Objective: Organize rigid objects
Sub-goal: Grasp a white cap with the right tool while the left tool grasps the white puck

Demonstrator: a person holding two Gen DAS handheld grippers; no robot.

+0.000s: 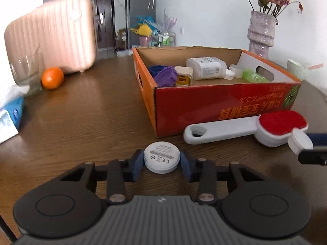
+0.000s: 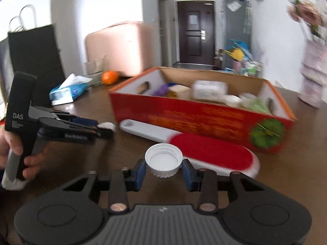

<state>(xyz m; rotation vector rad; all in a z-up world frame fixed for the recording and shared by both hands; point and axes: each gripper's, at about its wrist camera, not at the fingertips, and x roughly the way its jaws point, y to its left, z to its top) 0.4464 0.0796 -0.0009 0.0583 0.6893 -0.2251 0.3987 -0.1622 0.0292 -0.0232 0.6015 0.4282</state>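
On the tabletop (image 1: pixel 81 112), right in front of the red box (image 1: pixel 214 106): both grippers loaded up.

Left gripper (image 1: pixel 161 160) pinched onto a white round puck (image 1: pixel 161 156), sitting square between the blue pads. Right gripper (image 2: pixel 163 166) clamped on a white bottle cap (image 2: pixel 163 159), open side up, just beside the red-faced lint brush (image 2: pixel 204 155) lying along the box front.

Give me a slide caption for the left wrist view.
Left gripper grips a white disc before the red box.
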